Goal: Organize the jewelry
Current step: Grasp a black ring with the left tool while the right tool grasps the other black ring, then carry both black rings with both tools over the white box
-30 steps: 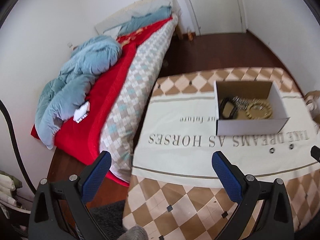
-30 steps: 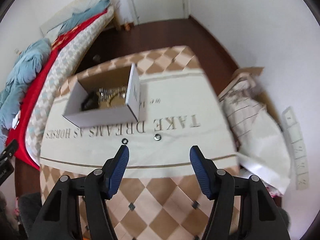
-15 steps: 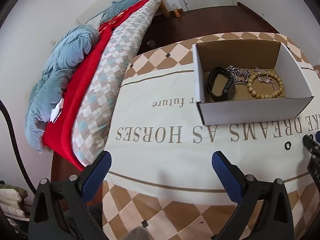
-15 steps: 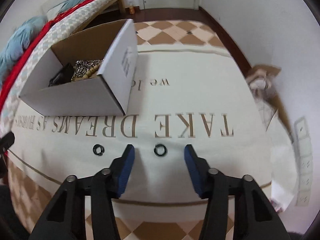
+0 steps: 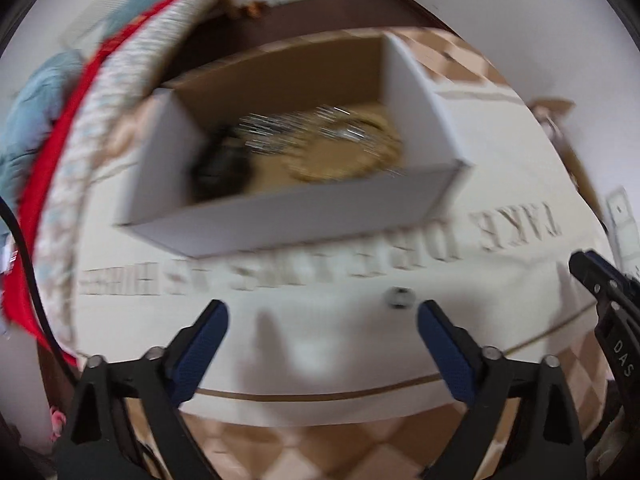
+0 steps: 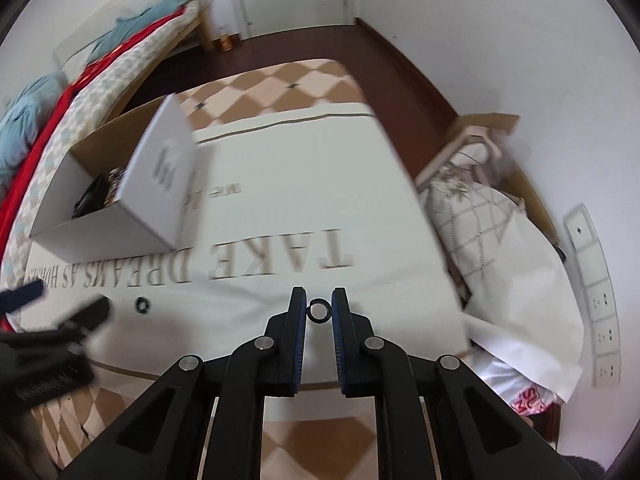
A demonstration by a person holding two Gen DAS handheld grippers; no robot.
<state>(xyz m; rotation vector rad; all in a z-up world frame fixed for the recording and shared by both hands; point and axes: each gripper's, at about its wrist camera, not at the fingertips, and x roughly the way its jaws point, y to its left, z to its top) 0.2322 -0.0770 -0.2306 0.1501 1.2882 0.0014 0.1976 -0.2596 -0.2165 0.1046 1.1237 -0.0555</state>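
Black ring: between right gripper jaws, now nearly closed, seemingly touching.
Left gripper: jaws apart, nearer cardboard box.
Second ring: open cloth around, before box.

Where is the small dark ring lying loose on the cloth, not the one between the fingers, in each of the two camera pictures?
Left wrist view: the loose ring lies low and right of centre, just ahead of the open left gripper.
Right wrist view: the same ring lies at lower left on the cloth, left of the right gripper, which has closed around a second ring.
Shared landmark: the cardboard box, beyond the ring in both.
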